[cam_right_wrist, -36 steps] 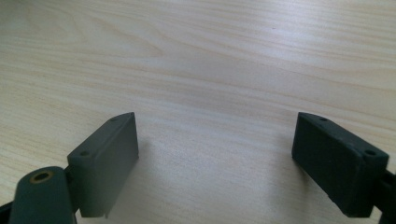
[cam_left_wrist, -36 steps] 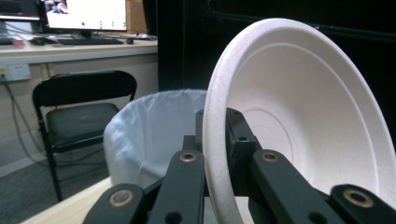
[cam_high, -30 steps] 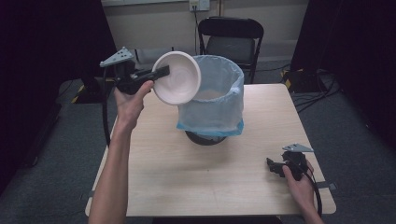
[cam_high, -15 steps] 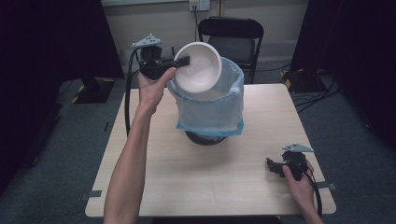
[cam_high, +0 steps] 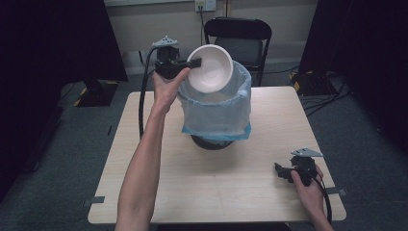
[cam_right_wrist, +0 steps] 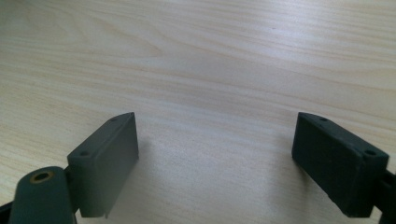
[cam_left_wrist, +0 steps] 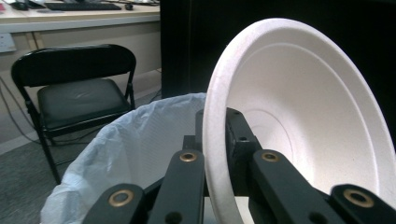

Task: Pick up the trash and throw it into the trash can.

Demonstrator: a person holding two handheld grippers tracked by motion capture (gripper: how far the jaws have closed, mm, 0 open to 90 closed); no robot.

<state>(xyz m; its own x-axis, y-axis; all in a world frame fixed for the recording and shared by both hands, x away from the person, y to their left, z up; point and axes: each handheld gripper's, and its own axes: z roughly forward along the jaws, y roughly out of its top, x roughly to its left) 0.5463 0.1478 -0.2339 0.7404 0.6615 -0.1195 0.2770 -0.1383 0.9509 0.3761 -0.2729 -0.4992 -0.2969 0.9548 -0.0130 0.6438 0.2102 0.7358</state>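
A white paper bowl (cam_high: 210,68) is held tilted on edge over the near-left rim of a bin lined with a pale blue bag (cam_high: 216,109). My left gripper (cam_high: 192,62) is shut on the bowl's rim; in the left gripper view the rim of the bowl (cam_left_wrist: 299,112) passes between the jaws, with the bag's opening (cam_left_wrist: 135,154) just below. My right gripper (cam_high: 280,172) rests low at the table's near right corner. Its jaws stand wide apart over bare wood in the right gripper view (cam_right_wrist: 215,158), with nothing between them.
The bin stands at the back middle of a light wooden table (cam_high: 202,192). A black folding chair (cam_high: 238,36) sits behind the table. A cable (cam_high: 142,101) hangs from the left gripper along the forearm.
My left gripper has carried the bowl rightward and away from me, from left of the bin to over its rim. The right gripper has stayed put.
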